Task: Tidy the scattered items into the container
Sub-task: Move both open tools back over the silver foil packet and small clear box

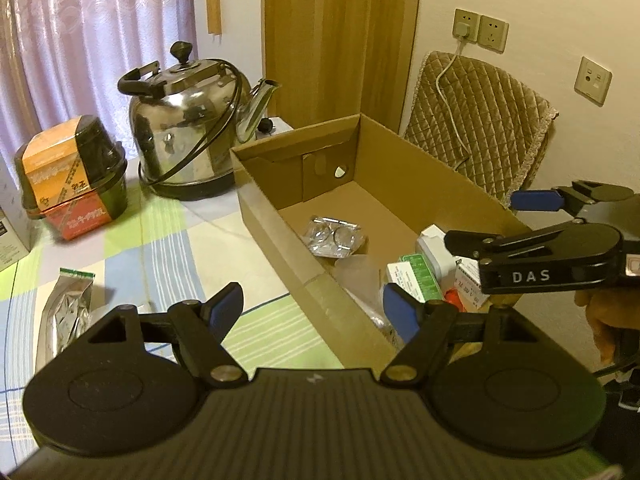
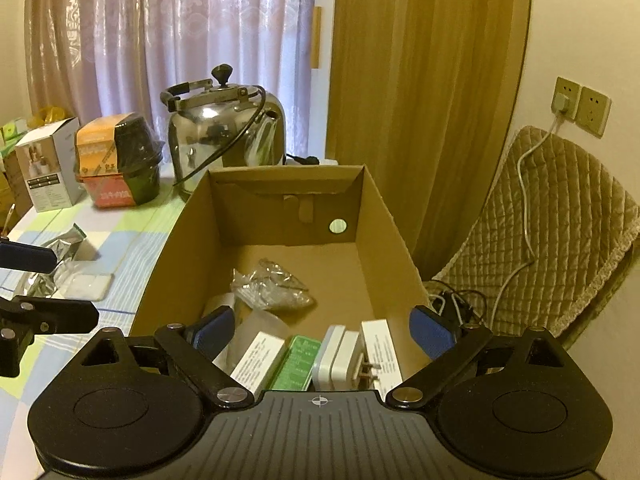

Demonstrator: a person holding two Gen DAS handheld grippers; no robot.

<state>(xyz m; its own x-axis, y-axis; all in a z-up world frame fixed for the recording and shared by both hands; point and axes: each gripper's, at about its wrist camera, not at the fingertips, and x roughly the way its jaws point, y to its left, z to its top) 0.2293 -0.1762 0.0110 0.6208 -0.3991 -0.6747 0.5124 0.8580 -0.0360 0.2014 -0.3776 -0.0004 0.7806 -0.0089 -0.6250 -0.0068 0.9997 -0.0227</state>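
1. Cardboard box (image 2: 376, 216) sits on the table (image 1: 132, 240), already holding small cartons, a plug adapter (image 2: 340, 356) and a clear bag (image 2: 272, 284).
2. Right gripper (image 2: 320, 330) hovers above the box, jaws wide apart, nothing held.
3. Left gripper (image 1: 316, 312) hangs over the box's near wall, jaws spread and bare.
4. Foil packet (image 1: 66, 312) lies out on the table: slippery, it may squirt free when pinched.
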